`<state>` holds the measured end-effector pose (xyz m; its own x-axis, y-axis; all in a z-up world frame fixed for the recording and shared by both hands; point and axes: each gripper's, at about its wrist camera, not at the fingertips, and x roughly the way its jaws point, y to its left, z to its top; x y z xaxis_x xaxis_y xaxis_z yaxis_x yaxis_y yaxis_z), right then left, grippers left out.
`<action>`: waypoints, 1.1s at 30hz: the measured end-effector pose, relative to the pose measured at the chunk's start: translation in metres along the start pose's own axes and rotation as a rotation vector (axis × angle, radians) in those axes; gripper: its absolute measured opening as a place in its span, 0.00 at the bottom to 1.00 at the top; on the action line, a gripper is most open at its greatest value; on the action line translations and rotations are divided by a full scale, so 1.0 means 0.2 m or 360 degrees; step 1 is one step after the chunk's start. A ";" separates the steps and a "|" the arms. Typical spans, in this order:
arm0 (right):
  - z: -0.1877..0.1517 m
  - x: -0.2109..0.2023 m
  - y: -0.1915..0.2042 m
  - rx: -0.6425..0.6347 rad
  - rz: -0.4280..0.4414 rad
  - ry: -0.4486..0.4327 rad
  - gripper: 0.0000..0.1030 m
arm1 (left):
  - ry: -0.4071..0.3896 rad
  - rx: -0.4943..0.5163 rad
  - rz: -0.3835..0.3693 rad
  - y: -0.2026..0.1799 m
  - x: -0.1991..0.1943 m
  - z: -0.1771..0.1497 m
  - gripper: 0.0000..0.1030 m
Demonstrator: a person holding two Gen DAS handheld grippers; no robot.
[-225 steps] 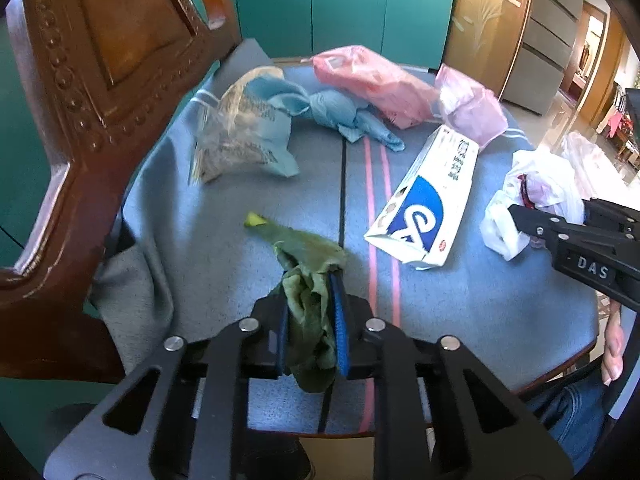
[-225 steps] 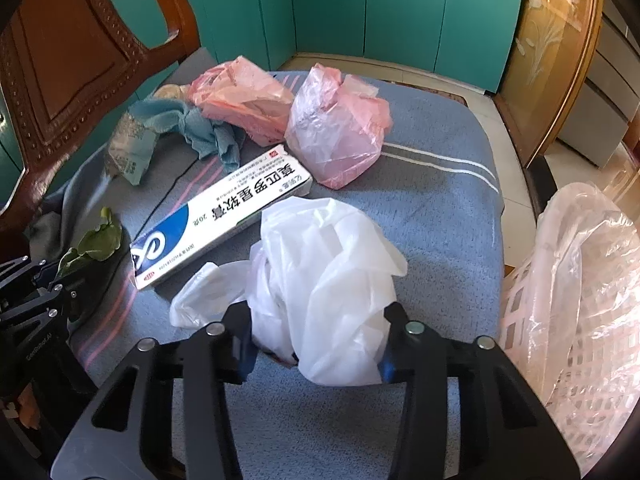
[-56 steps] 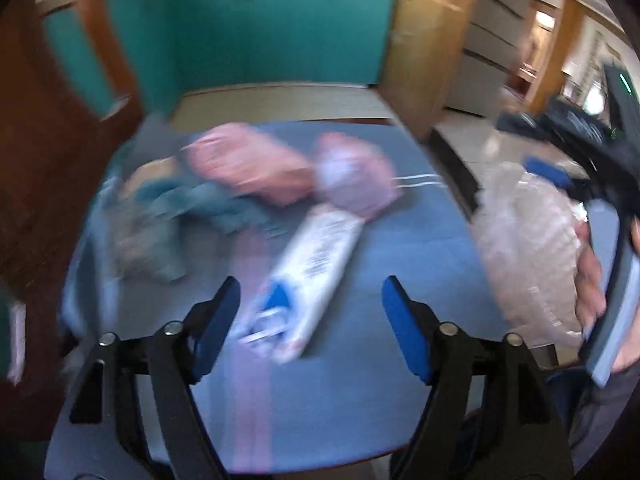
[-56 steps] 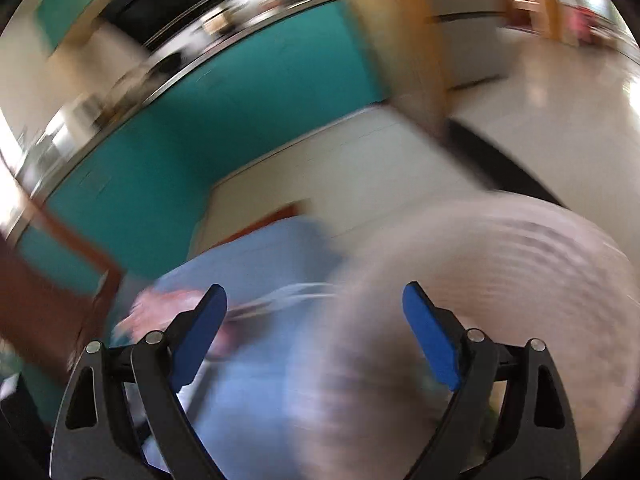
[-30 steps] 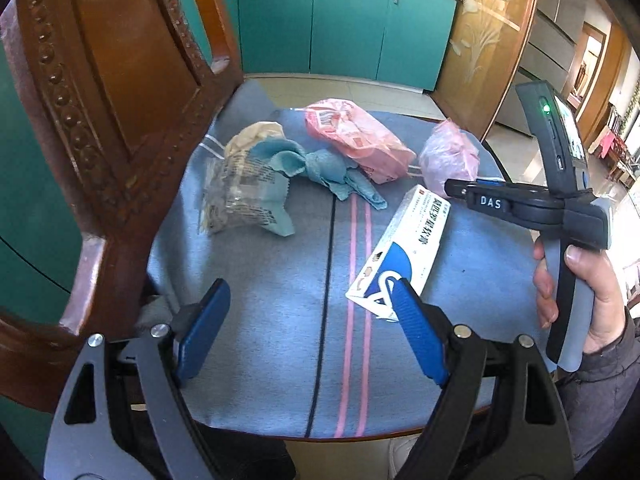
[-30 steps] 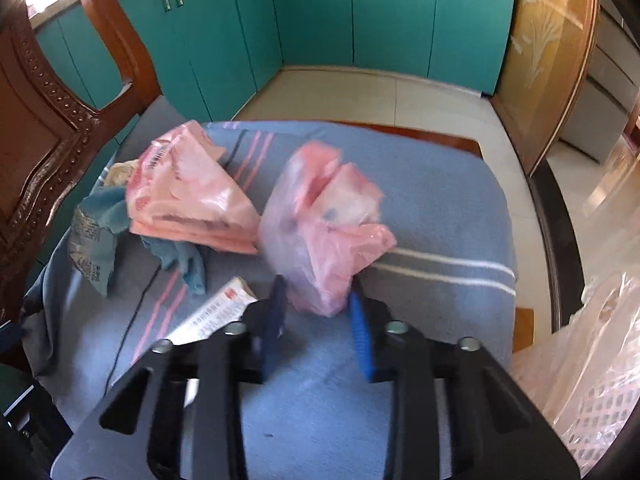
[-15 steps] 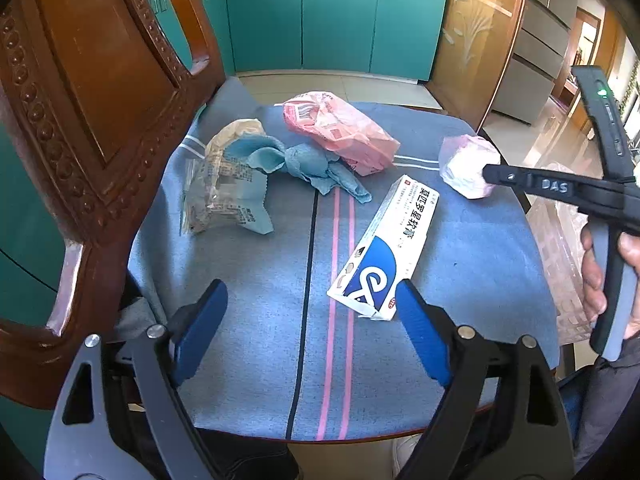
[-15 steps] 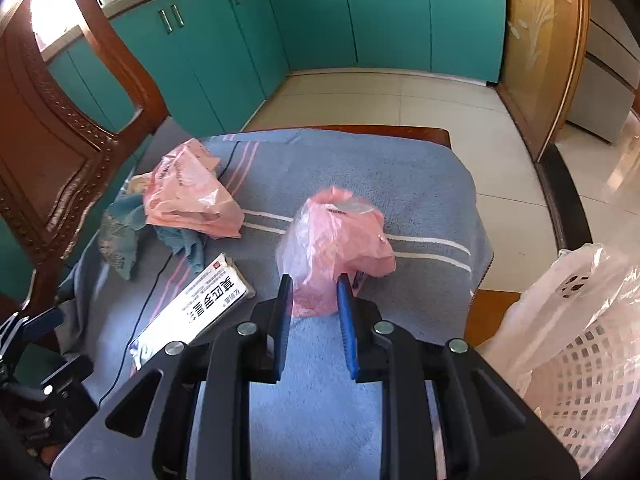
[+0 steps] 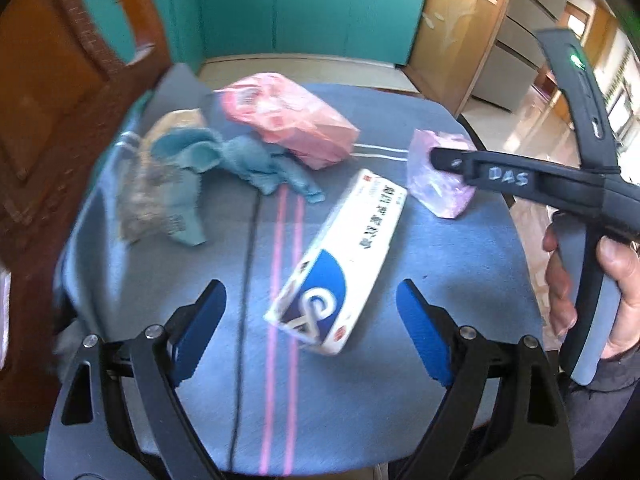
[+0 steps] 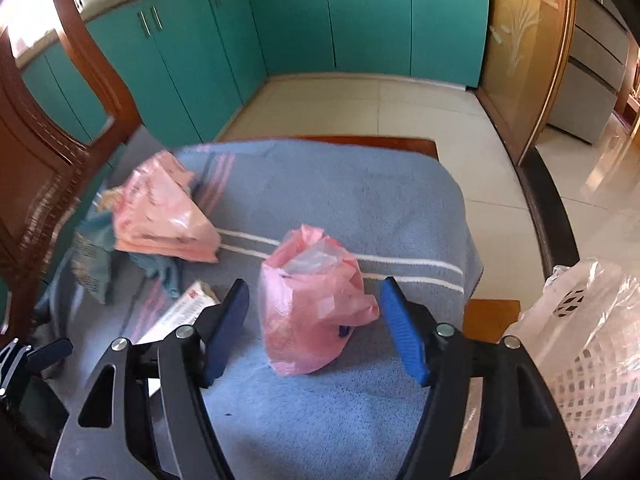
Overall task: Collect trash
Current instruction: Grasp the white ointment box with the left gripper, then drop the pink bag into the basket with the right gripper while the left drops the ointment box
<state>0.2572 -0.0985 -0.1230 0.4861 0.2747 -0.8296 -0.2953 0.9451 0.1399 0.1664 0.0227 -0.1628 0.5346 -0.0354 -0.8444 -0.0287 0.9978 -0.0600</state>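
Bare blue towelling cloth (image 9: pixel 360 400) is lying open between and ahead of the left gripper (image 9: pixel 312 328), with only the long white-and-blue cardboard box (image 9: pixel 340 260) crossing its path. The crumpled pink plastic bag (image 10: pixel 312 312) is filling the gap as the right gripper (image 10: pixel 314 328) is opening its jaws, pads clear of it. The white lattice basket (image 10: pixel 592 360) is crowding that tool's right side.

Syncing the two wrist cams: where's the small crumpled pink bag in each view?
Left wrist: small pink bag sits upper right, partly behind the right claw's dark finger, right of the white and blue box.
Right wrist: same bag is centre frame, between the opening pads of the right claw, untouched by them.
Shared landmark: the larger flat pink bag beside the teal rag.
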 end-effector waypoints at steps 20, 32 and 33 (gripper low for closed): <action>-0.03 -0.06 0.03 -0.0069 0.0030 -0.0049 0.55 | 0.0114 0.0093 -0.0027 -0.08 0.17 0.01 0.49; -0.03 -0.12 0.04 -0.0071 0.0042 -0.0107 0.55 | -0.0049 0.0099 0.0068 0.00 -0.12 -0.12 0.47; -0.03 -0.12 0.04 -0.0070 0.0042 -0.0110 0.55 | -0.0061 0.0097 0.0078 0.00 -0.13 -0.12 0.47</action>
<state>0.2392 -0.0990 -0.1050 0.5330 0.3124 -0.7863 -0.3438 0.9291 0.1361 0.1320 0.0222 -0.1532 0.5657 0.0146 -0.8245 -0.0049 0.9999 0.0144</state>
